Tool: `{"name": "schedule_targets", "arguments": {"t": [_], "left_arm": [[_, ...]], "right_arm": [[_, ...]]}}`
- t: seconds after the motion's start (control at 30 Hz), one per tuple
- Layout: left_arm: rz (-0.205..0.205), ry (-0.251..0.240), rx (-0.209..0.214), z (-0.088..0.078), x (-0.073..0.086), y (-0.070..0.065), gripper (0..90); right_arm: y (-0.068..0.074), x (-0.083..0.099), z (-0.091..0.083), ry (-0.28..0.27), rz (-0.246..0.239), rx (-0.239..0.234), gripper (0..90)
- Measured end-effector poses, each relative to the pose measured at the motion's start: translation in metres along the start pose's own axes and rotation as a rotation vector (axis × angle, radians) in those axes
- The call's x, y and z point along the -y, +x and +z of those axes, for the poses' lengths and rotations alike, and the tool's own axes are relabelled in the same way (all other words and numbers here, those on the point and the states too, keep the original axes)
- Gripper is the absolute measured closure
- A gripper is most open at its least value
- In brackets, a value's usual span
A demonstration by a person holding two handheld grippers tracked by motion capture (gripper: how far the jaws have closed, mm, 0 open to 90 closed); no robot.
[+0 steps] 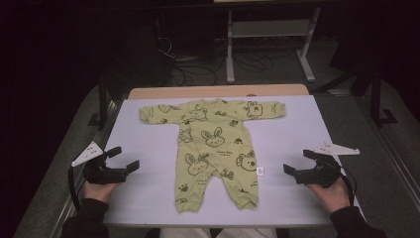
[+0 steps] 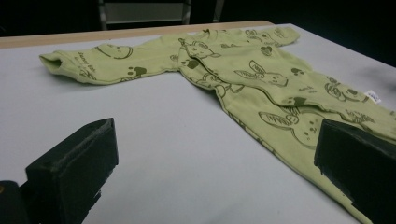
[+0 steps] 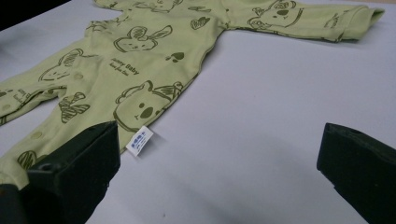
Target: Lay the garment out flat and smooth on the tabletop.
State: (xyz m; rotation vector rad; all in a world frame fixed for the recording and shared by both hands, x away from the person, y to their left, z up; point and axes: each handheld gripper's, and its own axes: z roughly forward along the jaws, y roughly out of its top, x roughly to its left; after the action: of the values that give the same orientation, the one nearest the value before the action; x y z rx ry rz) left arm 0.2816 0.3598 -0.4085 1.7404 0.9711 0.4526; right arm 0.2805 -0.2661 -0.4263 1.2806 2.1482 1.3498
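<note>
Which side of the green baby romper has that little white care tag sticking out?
The white tag sticks out from the romper's edge facing the right hand-held gripper, beside the koala print at hip level. The edge facing the left hand-held gripper has no tag.

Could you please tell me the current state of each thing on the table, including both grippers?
Baby romper: spread flat, front up, sleeves and legs out, unfolded.
Care label: sticking out from the romper's side seam, lying on the table.
Left gripper: open, holding nothing, beside the romper.
Right gripper: open, holding nothing, beside the romper.
</note>
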Motion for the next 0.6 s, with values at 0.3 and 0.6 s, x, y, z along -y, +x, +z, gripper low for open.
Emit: {"name": "schedule_targets", "arguments": {"t": [0.3, 0.6], "left_arm": [[0.033, 0.056, 0.014, -0.004, 0.016, -0.008, 0.0], [0.027, 0.065, 0.013, -0.006, 0.020, -0.007, 0.0]], "right_arm": [[0.008, 0.005, -0.011, -0.023, -0.004, 0.023, 0.0], [0.009, 0.008, -0.015, -0.019, -0.012, 0.029, 0.0]]}}
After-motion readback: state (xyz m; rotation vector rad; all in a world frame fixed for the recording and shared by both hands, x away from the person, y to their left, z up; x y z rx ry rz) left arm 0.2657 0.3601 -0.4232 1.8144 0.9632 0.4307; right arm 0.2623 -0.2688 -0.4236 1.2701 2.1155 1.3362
